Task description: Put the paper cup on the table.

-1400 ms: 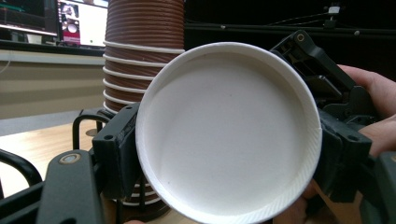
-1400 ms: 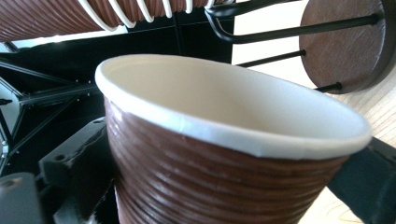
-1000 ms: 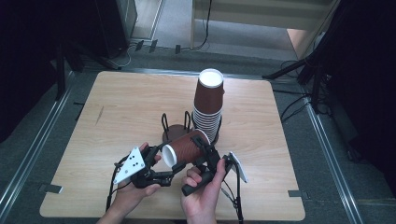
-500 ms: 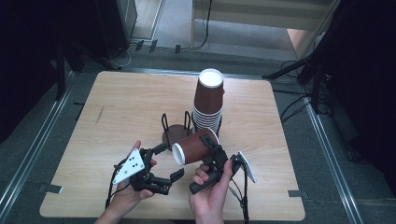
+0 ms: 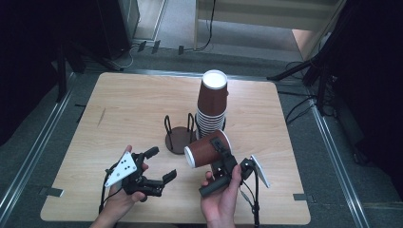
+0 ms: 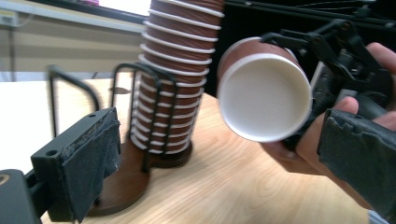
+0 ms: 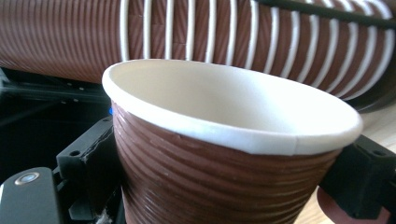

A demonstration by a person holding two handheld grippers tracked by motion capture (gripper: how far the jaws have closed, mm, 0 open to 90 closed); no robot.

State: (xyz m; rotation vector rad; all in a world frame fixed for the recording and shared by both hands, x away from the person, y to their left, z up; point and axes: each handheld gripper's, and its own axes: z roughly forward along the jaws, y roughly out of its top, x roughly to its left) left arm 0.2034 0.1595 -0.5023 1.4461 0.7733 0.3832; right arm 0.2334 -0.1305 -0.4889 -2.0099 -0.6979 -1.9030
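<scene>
Right gripper (image 5: 219,154) clamps ribbed brown paper cup (image 5: 207,148) sideways near cup stack (image 5: 212,102); left gripper (image 5: 159,166) jaws just opened, empty.

A light wooden table (image 5: 142,104) with rounded corners stands on a grey floor (image 5: 342,156). Black cables (image 5: 299,107) lie around it (some by the dark stands (image 5: 323,66)). The sides are dark.

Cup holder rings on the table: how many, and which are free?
2. One wire holder carries the cup stack; the other holder, to its left in the high view, stands empty.
</scene>
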